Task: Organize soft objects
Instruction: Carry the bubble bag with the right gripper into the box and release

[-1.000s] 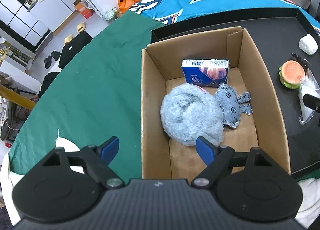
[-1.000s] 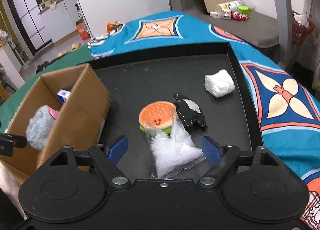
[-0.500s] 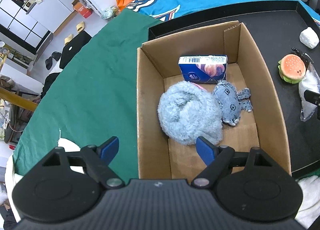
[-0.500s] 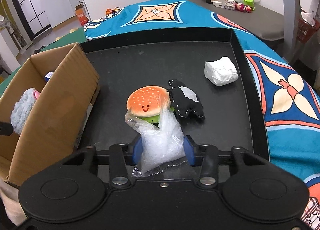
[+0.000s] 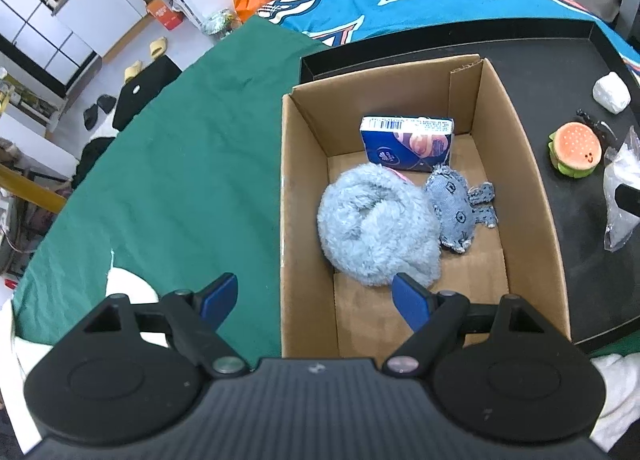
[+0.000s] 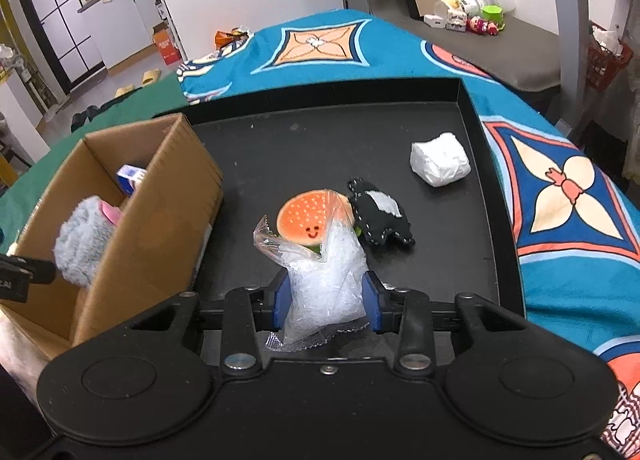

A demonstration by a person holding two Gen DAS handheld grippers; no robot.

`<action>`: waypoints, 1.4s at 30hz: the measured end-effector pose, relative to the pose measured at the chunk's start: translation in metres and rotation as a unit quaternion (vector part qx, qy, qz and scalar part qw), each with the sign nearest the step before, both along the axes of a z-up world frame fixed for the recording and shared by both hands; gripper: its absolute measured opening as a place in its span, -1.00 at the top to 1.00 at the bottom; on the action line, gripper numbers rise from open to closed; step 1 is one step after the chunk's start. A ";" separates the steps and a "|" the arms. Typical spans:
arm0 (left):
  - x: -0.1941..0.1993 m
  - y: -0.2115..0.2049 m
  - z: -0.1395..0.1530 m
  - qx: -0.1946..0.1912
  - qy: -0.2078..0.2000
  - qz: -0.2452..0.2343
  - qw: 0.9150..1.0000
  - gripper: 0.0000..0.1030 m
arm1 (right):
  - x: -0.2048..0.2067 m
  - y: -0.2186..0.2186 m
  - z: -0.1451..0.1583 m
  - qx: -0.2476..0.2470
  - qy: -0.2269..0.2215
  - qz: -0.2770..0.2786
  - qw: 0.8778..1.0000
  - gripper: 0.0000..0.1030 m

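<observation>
A fluffy ball [image 5: 376,227], denim toy [image 5: 454,211] and blue packet [image 5: 408,139] are being kept in the cardboard box [image 5: 304,227], at nine o'clock of the burger toy [image 6: 310,217]; a plastic bag [image 6: 326,288] is being pinched by the right gripper [image 6: 326,302], whose jaws have just been closing, while the left gripper [image 5: 316,298] is being held spread

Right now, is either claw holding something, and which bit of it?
Yes. The right claw, whose jaws have just been closing, pinches the clear plastic bag across its lower middle. The left claw is open and holds nothing.
</observation>
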State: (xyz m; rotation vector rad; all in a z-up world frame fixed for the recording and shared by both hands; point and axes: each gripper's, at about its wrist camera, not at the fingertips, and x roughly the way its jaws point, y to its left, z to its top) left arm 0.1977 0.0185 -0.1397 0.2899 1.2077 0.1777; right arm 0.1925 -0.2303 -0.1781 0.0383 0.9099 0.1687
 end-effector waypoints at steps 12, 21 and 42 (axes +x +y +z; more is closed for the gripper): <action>-0.008 0.017 0.012 -0.037 -0.001 -0.003 0.999 -0.62 | -0.008 0.015 0.031 0.004 -0.023 0.007 1.000 0.29; -0.015 0.031 0.016 -0.073 -0.005 -0.004 0.997 -0.61 | -0.015 0.036 0.052 0.014 -0.034 0.022 0.999 0.29; -0.019 0.074 0.000 -0.168 0.026 0.017 0.985 0.41 | -0.026 0.104 0.083 0.034 -0.036 0.071 0.996 0.29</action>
